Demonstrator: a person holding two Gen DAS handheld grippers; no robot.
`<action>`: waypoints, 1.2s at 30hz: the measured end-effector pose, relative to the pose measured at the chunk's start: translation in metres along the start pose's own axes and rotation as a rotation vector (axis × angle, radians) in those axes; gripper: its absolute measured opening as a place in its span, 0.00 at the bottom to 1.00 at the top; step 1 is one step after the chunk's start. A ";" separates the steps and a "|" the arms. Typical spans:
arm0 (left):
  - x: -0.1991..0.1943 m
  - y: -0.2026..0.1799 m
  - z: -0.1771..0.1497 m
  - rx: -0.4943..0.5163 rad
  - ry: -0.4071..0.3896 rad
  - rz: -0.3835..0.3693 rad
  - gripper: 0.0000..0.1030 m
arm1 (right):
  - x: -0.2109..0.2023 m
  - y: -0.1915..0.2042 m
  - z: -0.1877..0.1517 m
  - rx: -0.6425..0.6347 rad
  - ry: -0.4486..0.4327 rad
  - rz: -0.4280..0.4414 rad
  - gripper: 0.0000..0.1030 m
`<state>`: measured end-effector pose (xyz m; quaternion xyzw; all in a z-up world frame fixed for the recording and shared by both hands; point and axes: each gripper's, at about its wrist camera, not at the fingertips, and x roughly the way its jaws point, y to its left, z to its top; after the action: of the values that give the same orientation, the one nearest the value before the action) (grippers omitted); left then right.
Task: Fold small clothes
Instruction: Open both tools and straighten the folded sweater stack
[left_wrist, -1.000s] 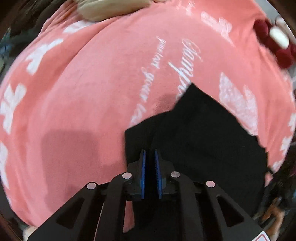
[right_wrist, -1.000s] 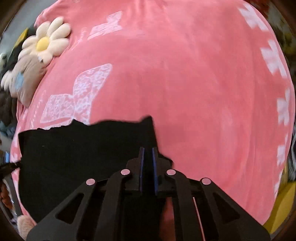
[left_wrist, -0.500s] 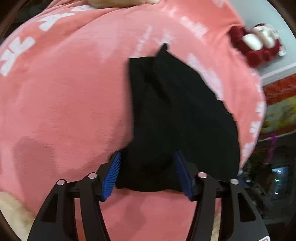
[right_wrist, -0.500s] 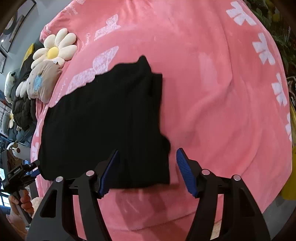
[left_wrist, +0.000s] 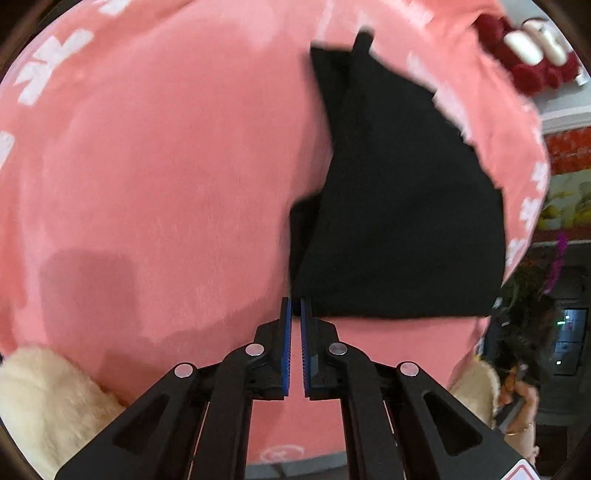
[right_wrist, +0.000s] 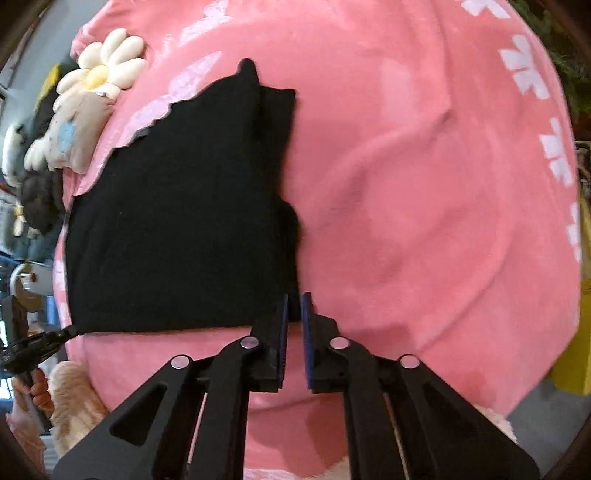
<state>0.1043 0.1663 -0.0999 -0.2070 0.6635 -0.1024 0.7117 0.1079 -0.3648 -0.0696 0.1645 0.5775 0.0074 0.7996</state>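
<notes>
A small black garment (left_wrist: 399, 206) lies folded flat on a pink blanket (left_wrist: 166, 166). In the left wrist view my left gripper (left_wrist: 295, 310) is shut, with its blue pads pinching the garment's near left corner. In the right wrist view the same garment (right_wrist: 177, 221) lies left of centre, and my right gripper (right_wrist: 294, 308) is shut on its near right corner. The left gripper (right_wrist: 55, 338) shows at the garment's other near corner in the right wrist view.
A flower-shaped plush (right_wrist: 103, 70) sits at the blanket's far left edge in the right wrist view. A red and white plush (left_wrist: 535, 51) sits at the far right in the left wrist view. Cream fluffy fabric (left_wrist: 48, 406) lies by the near edge.
Both grippers were shut a second ago, opened wide over the garment's near edge half a second ago, and have now closed on its two near corners. The garment lies further from both cameras.
</notes>
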 end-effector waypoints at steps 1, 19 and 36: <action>-0.003 -0.006 -0.002 0.021 -0.024 0.043 0.14 | -0.006 0.002 0.001 0.001 -0.022 0.004 0.27; 0.014 -0.090 0.109 0.118 -0.196 0.301 0.73 | 0.030 0.037 0.093 -0.036 -0.079 -0.040 0.05; 0.000 -0.121 0.072 0.208 -0.225 0.329 0.75 | 0.020 0.072 0.063 -0.113 -0.119 -0.059 0.11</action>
<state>0.1907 0.0698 -0.0451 -0.0314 0.5907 -0.0293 0.8057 0.1861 -0.3085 -0.0506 0.1022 0.5321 0.0064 0.8404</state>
